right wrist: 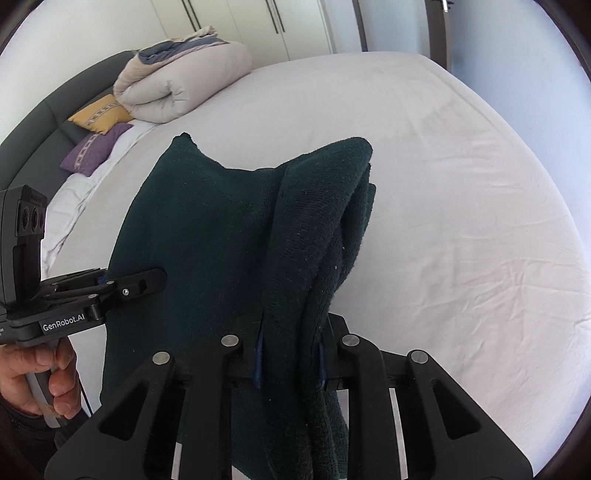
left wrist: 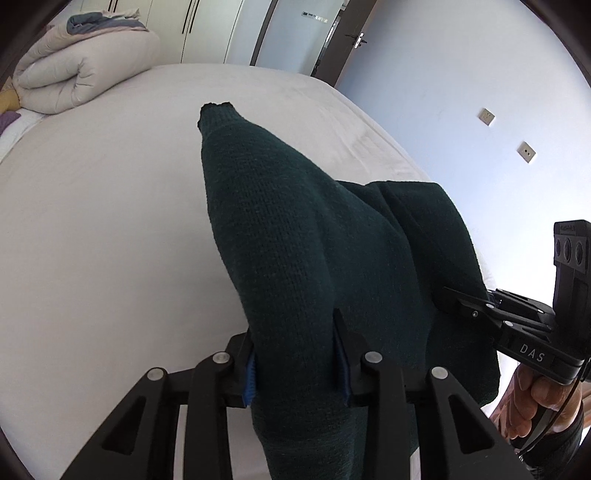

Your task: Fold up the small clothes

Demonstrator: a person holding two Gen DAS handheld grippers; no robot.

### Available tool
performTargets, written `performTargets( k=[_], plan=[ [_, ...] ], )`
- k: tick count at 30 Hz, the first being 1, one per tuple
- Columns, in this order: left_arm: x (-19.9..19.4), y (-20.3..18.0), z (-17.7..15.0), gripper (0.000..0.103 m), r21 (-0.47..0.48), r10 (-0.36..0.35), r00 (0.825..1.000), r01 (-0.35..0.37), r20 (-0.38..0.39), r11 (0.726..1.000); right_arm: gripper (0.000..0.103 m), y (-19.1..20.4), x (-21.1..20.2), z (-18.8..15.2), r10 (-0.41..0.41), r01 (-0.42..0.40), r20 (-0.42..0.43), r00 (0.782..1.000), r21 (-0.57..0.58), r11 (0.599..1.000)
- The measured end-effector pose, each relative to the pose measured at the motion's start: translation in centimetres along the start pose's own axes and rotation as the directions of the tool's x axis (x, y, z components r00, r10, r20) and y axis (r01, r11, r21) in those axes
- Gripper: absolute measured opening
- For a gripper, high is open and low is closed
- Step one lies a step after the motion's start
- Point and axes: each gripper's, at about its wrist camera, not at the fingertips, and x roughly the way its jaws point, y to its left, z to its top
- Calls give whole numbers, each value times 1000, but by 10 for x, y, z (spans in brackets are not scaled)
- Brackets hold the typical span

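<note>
A dark green knitted garment point(left wrist: 295, 240) hangs lifted above the white bed point(left wrist: 92, 221), held at two places. My left gripper point(left wrist: 295, 369) is shut on a thick bunch of the knit, its blue pads point(left wrist: 250, 380) pressed into the cloth; one sleeve with its cuff runs away from it. My right gripper point(right wrist: 290, 360) is shut on folded layers of the same garment point(right wrist: 221, 229). Each gripper shows in the other's view: the right gripper point(left wrist: 454, 299) bites the cloth's right edge, and the left gripper point(right wrist: 147, 282) bites its left edge. A hand grips each handle.
A rolled beige duvet point(right wrist: 177, 88) lies at the head of the bed point(right wrist: 443, 184), with a yellow cushion point(right wrist: 99, 116) and a purple cushion point(right wrist: 92, 151) beside it. Wardrobe doors point(right wrist: 240, 22) stand behind. A wall with sockets point(left wrist: 487, 116) and a door point(left wrist: 343, 40) lie to the right.
</note>
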Motion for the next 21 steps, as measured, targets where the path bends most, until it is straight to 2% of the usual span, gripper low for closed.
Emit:
performTargets(
  k=[3,6,9,11,14,17,21],
  plan=[
    [-37,15,-39,35,27,41,999,-41,0,999,19,35,-15,-32,68,-68,-4,998,0,998],
    [-60,34,-79,35,13,71,997,-71,-8,997,19,62,-18,-69,126,-125,-27,992,20,992],
    [-58,52,-113,36,-26,89,995,-90,-39,996,19,79,-10,-104,174,-171,-50,984,47,984],
    [-43,60,-132,36,-27,110,991,-112,-72,993,19,86,2,-126,160,-156,-74,984,57,986],
    [-19,64,-148,39,-10,155,984,-157,-90,988,19,84,24,-150,114,-107,-89,989,80,991],
    [-16,61,-150,41,-6,177,981,-178,-75,984,19,61,43,-160,176,-156,-90,980,198,968],
    [-10,49,-155,45,42,237,970,-235,-59,971,19,57,60,-169,161,-141,-92,983,189,972]
  ],
)
